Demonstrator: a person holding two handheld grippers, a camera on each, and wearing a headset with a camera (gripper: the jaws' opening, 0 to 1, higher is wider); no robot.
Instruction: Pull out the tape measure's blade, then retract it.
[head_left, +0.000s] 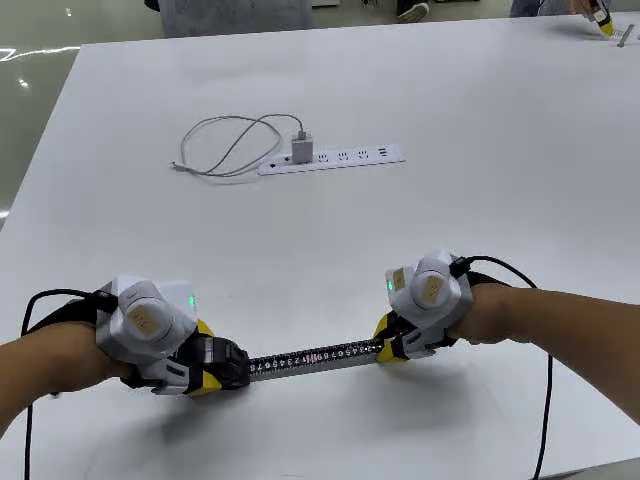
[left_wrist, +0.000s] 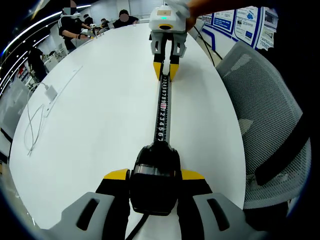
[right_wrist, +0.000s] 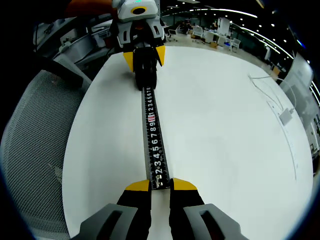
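Pull-out step looks about done: left gripper (head_left: 203, 362) is clamped on the tape measure (head_left: 226, 362) at the table's (head_left: 420, 230) near edge, and right gripper (head_left: 386, 346) pinches the blade (head_left: 315, 357) tip. Next, I'd guess, feed it back leftward slowly.

Head view looks down; gripper views face each other along the blade (head_left: 315, 357).

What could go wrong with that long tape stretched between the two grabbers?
The right gripper pinches only the tip of the dark numbered metal blade; if it slips, the blade could snap back fast into the black tape measure case that the left gripper holds.
The blade is stretched straight between them, so twisting either hand might kink it.
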